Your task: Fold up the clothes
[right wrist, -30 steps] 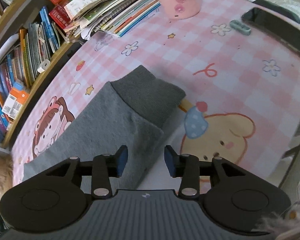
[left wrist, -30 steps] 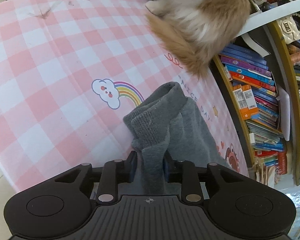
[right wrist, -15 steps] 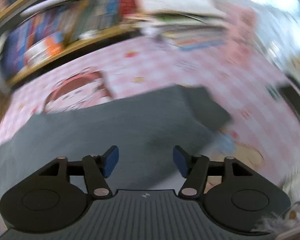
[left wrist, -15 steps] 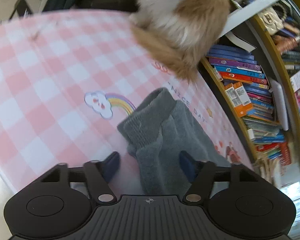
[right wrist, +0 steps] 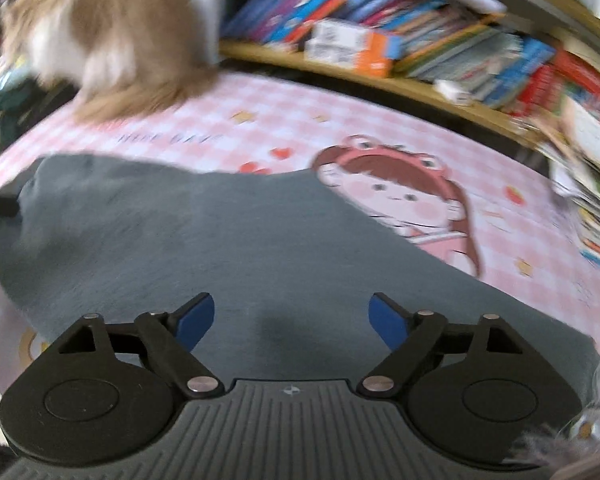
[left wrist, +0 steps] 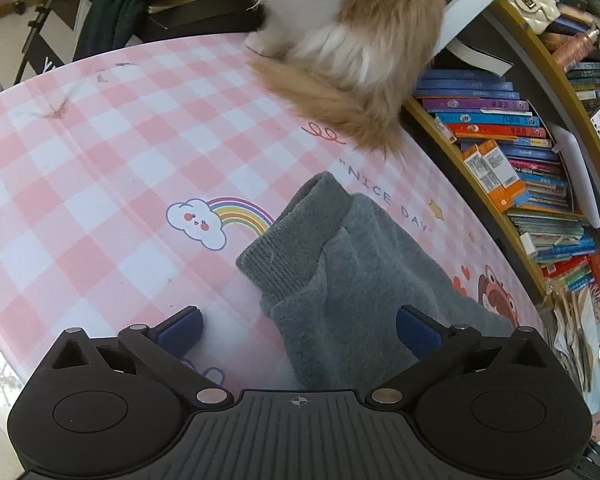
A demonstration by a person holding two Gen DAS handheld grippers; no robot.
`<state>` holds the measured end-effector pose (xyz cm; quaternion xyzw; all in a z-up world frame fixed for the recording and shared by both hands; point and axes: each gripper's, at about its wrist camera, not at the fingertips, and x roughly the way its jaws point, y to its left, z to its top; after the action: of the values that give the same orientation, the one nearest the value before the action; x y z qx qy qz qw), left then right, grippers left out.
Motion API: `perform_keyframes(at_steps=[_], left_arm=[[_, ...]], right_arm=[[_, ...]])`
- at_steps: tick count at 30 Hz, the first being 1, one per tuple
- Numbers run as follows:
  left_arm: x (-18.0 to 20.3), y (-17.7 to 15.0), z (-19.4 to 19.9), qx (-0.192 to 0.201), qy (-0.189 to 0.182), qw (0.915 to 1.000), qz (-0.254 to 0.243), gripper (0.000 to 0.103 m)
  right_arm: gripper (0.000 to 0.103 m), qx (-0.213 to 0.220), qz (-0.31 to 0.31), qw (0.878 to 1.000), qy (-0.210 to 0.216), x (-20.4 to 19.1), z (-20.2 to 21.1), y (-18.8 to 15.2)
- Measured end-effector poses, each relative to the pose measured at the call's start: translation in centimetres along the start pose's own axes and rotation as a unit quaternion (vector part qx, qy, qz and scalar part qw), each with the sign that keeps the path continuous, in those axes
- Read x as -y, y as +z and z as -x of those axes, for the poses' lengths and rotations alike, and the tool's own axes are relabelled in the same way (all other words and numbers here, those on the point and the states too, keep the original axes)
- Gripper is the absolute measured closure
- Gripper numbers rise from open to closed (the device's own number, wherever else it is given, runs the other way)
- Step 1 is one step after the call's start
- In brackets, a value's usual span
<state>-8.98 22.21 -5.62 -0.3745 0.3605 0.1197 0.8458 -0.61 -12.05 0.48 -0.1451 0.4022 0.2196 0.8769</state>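
A grey fleece garment (left wrist: 352, 280) lies folded on the pink checked tablecloth (left wrist: 100, 152), its ribbed cuffs (left wrist: 296, 232) pointing away from me. My left gripper (left wrist: 298, 330) is wide open just above its near end, holding nothing. In the blurred right wrist view the same grey garment (right wrist: 220, 240) spreads across the table. My right gripper (right wrist: 290, 318) is open over its middle, empty.
A tan and white furry pet (left wrist: 360, 40) sits at the table's far edge, also in the right wrist view (right wrist: 112, 40). A low bookshelf (left wrist: 520, 152) crammed with books runs along the table's side (right wrist: 420, 48). Dark clothes (left wrist: 124, 0) lie beyond the table.
My left gripper has let go of the grey garment and opened wide. My right gripper has swung left over the garment and opened wider.
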Motion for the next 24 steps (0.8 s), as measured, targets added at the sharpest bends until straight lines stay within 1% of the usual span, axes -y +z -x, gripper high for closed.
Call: perform_keyframes(at_steps=[2, 4, 7, 12, 13, 14, 16, 19, 22, 24], left_arm=[[-0.4, 0.1, 0.2, -0.002, -0.009, 0.9999, 0.013, 0.000], [-0.9, 0.1, 0.2, -0.006, -0.023, 0.9989, 0.039, 0.000], [-1.8, 0.1, 0.2, -0.010, -0.051, 0.9952, 0.083, 0.001], [-2.3, 0.1, 0.2, 0.006, -0.057, 0.9929, 0.105, 0.015], [-2.3, 0.1, 0.2, 0.006, -0.058, 0.9925, 0.107, 0.016], [-2.4, 0.0, 0.2, 0.006, -0.060, 0.9922, 0.109, 0.017], [-2.4, 0.0, 0.1, 0.006, -0.063, 0.9915, 0.114, 0.017], [-2.4, -0.1, 0.0, 0.006, -0.068, 0.9904, 0.120, 0.017], [-2.5, -0.2, -0.1, 0.006, -0.073, 0.9893, 0.127, 0.017], [-2.4, -0.3, -0.3, 0.004, -0.076, 0.9888, 0.128, 0.024]], right_arm=[[0.015, -0.010, 0.028, 1.000, 0.007, -1.4, -0.9, 0.7], [0.014, -0.005, 0.049, 0.999, 0.011, -2.7, -1.7, 1.5], [0.014, 0.006, 0.061, 0.998, 0.013, -4.0, -2.5, 2.6], [0.014, 0.015, 0.070, 0.997, 0.012, -5.8, -4.0, 3.7], [0.014, 0.020, 0.072, 0.997, 0.007, -6.1, -4.3, 3.8], [0.014, 0.029, 0.076, 0.997, -0.007, -6.3, -4.5, 4.0], [0.014, 0.052, 0.082, 0.994, -0.049, -6.6, -5.0, 4.3], [0.014, 0.056, 0.064, 0.993, -0.085, -5.6, -6.1, 5.0], [0.016, 0.031, 0.040, 0.996, -0.074, -4.6, -7.4, 5.4], [0.016, 0.022, 0.045, 0.997, -0.056, -4.9, -7.7, 5.2]])
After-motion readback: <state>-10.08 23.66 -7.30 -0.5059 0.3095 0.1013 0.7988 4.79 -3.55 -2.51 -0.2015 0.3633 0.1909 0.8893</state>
